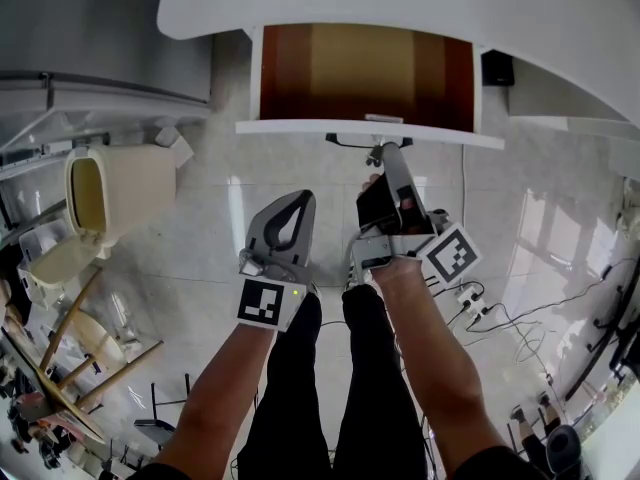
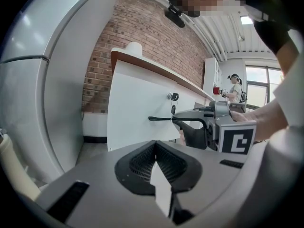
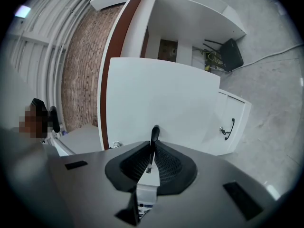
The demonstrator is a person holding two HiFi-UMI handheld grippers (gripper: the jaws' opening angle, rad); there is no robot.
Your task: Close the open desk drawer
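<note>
The desk drawer [image 1: 365, 66] stands pulled out from the white desk [image 1: 400, 3], its brown inside showing. Its white front panel [image 1: 300, 127] carries a thin black handle [image 1: 352, 144]. My right gripper [image 1: 385, 152] points level at that front and is shut on the handle [image 3: 154, 136], which sits between its pads in the right gripper view. My left gripper [image 1: 297, 200] hangs lower and to the left, apart from the drawer, shut with nothing in it. The left gripper view shows the drawer front [image 2: 137, 108], a key lock [image 2: 173, 97], the handle [image 2: 160, 119] and the right gripper [image 2: 176, 121] on it.
A beige bin [image 1: 115, 190] with its lid open stands on the floor at the left, wooden chair legs [image 1: 70, 363] below it. Cables and a power strip [image 1: 470, 296] lie at the right. A lower cabinet door [image 3: 232, 122] with its own handle is beside the drawer.
</note>
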